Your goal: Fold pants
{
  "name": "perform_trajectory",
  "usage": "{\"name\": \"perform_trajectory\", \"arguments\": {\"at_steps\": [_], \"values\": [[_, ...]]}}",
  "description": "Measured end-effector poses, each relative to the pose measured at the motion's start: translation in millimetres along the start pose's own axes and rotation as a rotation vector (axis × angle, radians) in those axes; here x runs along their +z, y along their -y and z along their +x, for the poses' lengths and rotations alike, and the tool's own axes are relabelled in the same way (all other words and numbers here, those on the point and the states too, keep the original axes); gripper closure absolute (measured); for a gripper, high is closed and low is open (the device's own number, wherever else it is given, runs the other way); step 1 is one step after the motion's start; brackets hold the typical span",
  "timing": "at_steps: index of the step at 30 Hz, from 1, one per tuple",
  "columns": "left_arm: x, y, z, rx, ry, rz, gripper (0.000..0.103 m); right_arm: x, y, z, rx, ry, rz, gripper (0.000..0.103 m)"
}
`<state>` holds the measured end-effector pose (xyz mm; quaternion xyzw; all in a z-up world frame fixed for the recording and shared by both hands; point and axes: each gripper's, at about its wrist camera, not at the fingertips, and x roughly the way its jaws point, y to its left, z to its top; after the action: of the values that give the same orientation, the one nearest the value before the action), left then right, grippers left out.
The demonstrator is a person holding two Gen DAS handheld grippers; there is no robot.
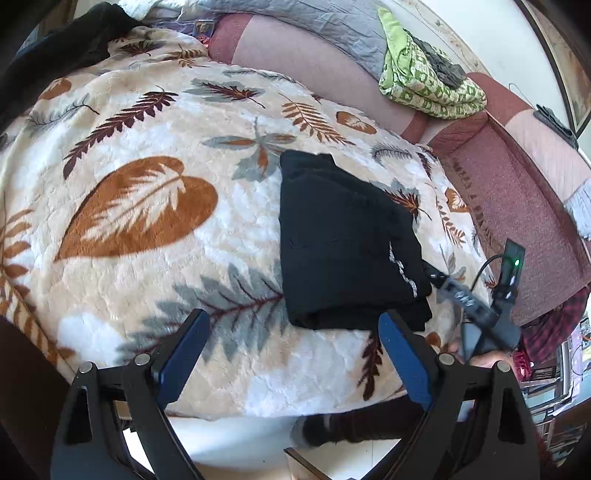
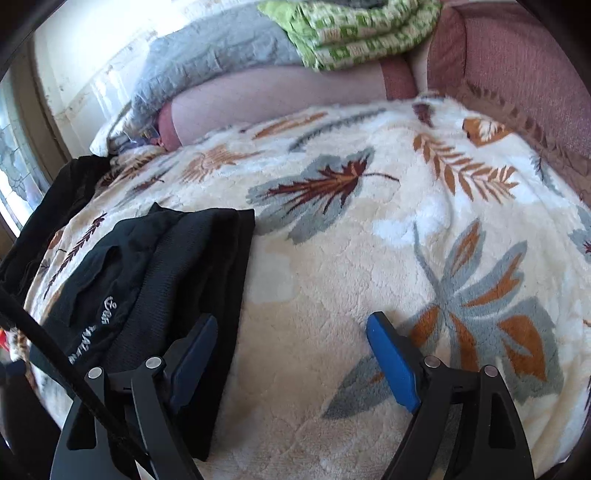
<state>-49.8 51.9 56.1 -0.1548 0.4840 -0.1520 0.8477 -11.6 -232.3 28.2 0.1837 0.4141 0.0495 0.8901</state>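
Note:
The black pants [image 1: 343,243] lie folded into a compact rectangle on the leaf-patterned blanket [image 1: 147,258], with white lettering near their right edge. My left gripper [image 1: 293,325] is open and empty, hovering just in front of the near edge of the pants. In the right wrist view the same folded pants [image 2: 155,280] lie at the lower left. My right gripper [image 2: 291,332] is open and empty above the blanket [image 2: 369,240], its left finger [image 2: 195,350] over the right edge of the pants. The right gripper's body [image 1: 476,299] shows beside the pants in the left wrist view.
A green patterned cloth [image 1: 424,81] and a grey quilt [image 1: 314,26] lie on the reddish sofa back [image 1: 517,192]. Another dark garment [image 1: 62,48] lies at the blanket's far left corner. The blanket's front edge drops to a pale floor [image 1: 229,439].

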Motion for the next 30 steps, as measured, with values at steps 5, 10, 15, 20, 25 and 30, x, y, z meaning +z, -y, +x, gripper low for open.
{"name": "perform_trajectory", "arguments": {"at_steps": [5, 10, 15, 20, 25, 30], "values": [[31, -1, 12, 0.016, 0.018, 0.073, 0.011, 32, 21, 14, 0.168, -0.169, 0.153, 0.001], [69, -8, 47, -0.034, -0.025, 0.035, 0.011, 39, 36, 17, 0.343, -0.148, 0.29, 0.012], [109, 5, 89, -0.072, -0.084, 0.108, 0.011, 32, 10, 25, 0.377, -0.151, 0.235, 0.015], [129, 9, 131, -0.162, -0.201, 0.152, 0.011, 36, -5, 37, 0.408, -0.159, 0.236, 0.015], [127, 6, 145, -0.229, -0.211, 0.203, 0.011, 40, -19, 50, 0.402, -0.146, 0.222, 0.015], [129, -9, 145, -0.328, -0.182, 0.129, 0.008, 45, -29, 59, 0.383, -0.148, 0.238, 0.014]]}}
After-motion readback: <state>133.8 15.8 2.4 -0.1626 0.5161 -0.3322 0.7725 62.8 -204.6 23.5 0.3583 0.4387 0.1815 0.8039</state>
